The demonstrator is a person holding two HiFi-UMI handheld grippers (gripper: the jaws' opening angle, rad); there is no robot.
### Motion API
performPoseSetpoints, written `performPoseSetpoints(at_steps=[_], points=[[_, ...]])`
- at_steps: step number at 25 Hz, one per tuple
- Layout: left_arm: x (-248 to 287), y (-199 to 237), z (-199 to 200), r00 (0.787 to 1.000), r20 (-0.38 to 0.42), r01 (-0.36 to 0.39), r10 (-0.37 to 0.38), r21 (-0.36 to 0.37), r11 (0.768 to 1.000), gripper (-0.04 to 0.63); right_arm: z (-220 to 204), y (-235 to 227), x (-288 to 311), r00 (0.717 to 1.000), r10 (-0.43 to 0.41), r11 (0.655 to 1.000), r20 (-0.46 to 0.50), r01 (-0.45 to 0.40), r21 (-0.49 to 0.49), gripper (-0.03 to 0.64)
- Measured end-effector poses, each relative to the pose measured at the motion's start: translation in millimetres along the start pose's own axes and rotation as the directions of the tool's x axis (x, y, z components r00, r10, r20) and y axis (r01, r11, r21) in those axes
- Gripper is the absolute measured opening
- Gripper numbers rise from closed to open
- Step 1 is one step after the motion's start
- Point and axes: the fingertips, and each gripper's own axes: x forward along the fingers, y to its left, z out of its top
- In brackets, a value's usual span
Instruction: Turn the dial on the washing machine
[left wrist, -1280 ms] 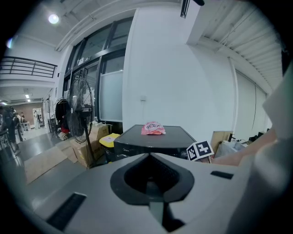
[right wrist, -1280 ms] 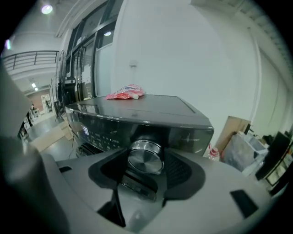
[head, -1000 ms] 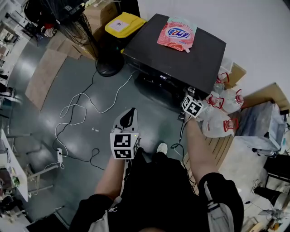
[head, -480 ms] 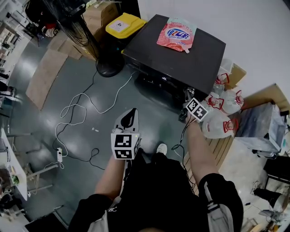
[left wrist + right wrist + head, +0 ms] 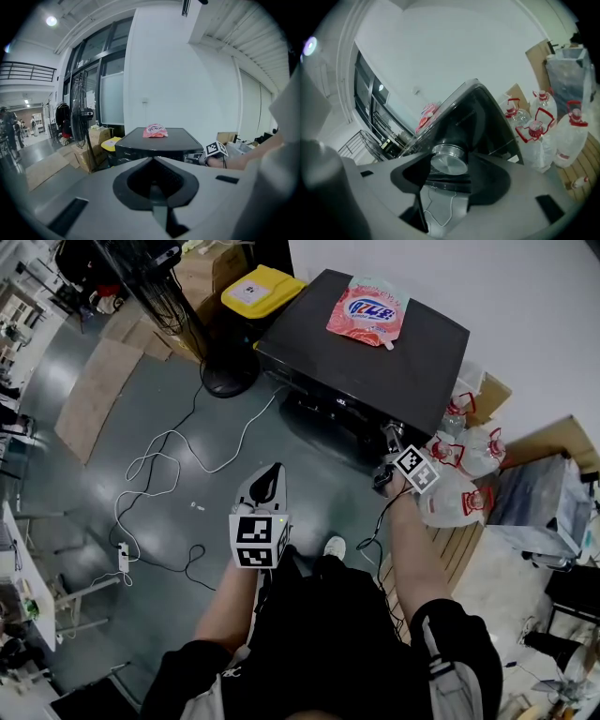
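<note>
— So where's this at? Has the turning begun or not?

— Looks mid-turn to me. The right gripper (image 5: 448, 169) is up at the front right corner of the black box-shaped washing machine (image 5: 375, 343), and the round silver metal dial (image 5: 449, 159) sits square between its jaws. They stand wide, but the pads look pressed on either side of the knob's rim, so I'd call that a grasp, not a hover.

— And the dial itself, where exactly?

— On the front control strip at the right-hand end, below the lid w/ the pink detergent pouch (image 5: 366, 310) on it. The clear plastic water jugs with red handles (image 5: 459, 488) stand just beside that corner, on the floor.

— Gripper looks crooked, btw.

— Yep. It's rolled over to one side, and the marker cube is tilted w/ it. That fits a twist under way, tho how far the dial has gone I can't tell, as no marks on it show.

— Other hand?

— The left gripper (image 5: 153, 164) is clenched on nothing. It hangs back over the floor, well apart from the machine, pointing at it — no part in this step, I reckon.

— Next move?

— Prob. more roll about the knob's own axis, w/ the pads kept tight and centred so they don't skate off the smooth metal. If the wrist runs out of travel, he'd need to let go, roll back, re-grip and go again. Then ease the jaws off and back straight out.
</note>
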Motion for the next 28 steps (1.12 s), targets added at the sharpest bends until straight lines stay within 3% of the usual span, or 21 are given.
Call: performPoseSetpoints(at_steps=[3,7,13,18,21,24,25,28], points=[[2.5,-1.7,0.4,1.000,-0.004,0.002,-0.002,0.005,1.000,0.012,-1.6,-3.1,0.6,0.998,0.065,0.991,0.011,-0.066,0.118,0.253],[4.6,-3.0,-1.0,1.000,-0.012,0.004,-0.004,0.009,1.000,0.012,-5.6,-6.7,-0.1,0.989,0.137,0.945,0.057,-0.148,0.293,0.255],[9.8,-6.5,1.8,1.000,-0.014,0.011,-0.011,0.015,1.000,0.012,-5.3,-6.0,0.9,0.987,0.153,0.946,0.055,-0.162,0.279,0.257],[14.5,-12.6,7.7,0.999,0.001,0.033,-0.033,0.019,0.999,0.012,-0.8,-3.5,-7.3,0.994,0.079,0.967,0.075,-0.094,0.237,0.258],[17.0,-16.4,16.5,0.998,0.024,0.056,-0.056,0.020,0.998,0.012,6.4,9.2,-26.4,0.994,0.077,0.983,0.080,-0.089,0.160,0.216],[19.9,-22.8,27.6,0.995,0.053,0.086,-0.087,0.023,0.996,0.012,23.4,34.6,-56.2,0.991,0.085,0.996,0.099,-0.084,-0.011,0.062],[20.3,-24.9,32.1,0.993,0.065,0.098,-0.099,0.025,0.995,0.012,29.8,47.0,-67.5,0.989,0.095,0.993,0.110,-0.086,-0.082,0.013],[20.5,-30.0,46.5,0.986,0.098,0.135,-0.138,0.035,0.990,0.012,49.2,92.1,-101.7,0.975,0.158,0.954,0.157,-0.110,-0.278,0.000]])
